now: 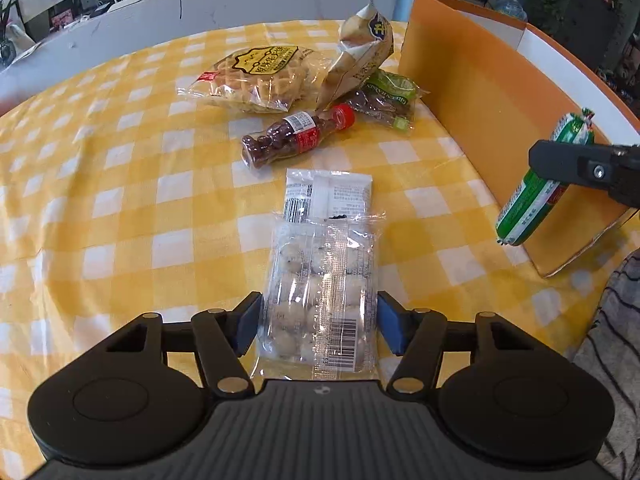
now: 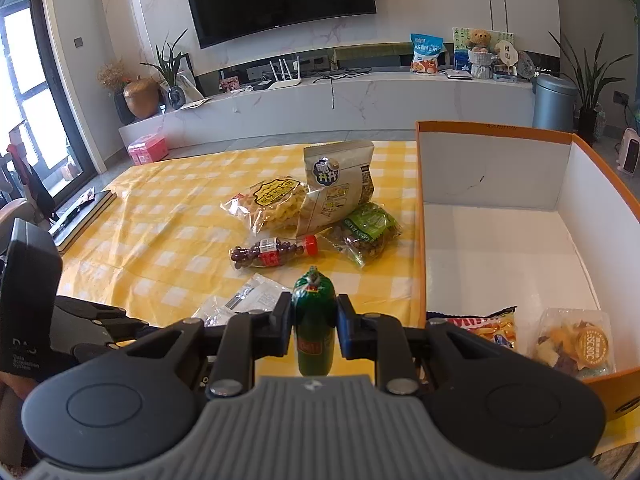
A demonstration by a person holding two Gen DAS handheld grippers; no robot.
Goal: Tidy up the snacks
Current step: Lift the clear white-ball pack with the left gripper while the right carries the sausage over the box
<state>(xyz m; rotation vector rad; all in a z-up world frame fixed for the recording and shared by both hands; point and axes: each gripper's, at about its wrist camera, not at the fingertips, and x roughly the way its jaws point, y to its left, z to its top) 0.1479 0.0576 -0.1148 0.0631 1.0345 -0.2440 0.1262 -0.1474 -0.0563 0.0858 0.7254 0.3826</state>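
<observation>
Left wrist view: left gripper (image 1: 316, 322) spread wide, blue pads either side of a clear packet of pale round snacks (image 1: 320, 304) lying flat on the yellow checked tablecloth (image 1: 120, 184), seemingly not pinching it. Beyond, a small bottle of dark candies (image 1: 298, 136), a waffle pack (image 1: 256, 80), a beige pouch (image 1: 360, 52), a green raisin bag (image 1: 384, 98). Right wrist view: right gripper (image 2: 314, 324) clamped on a green sausage (image 2: 314, 320), held above the tablecloth just left of the orange box (image 2: 420, 240); two snack bags (image 2: 572, 344) inside the box near its front wall.
</observation>
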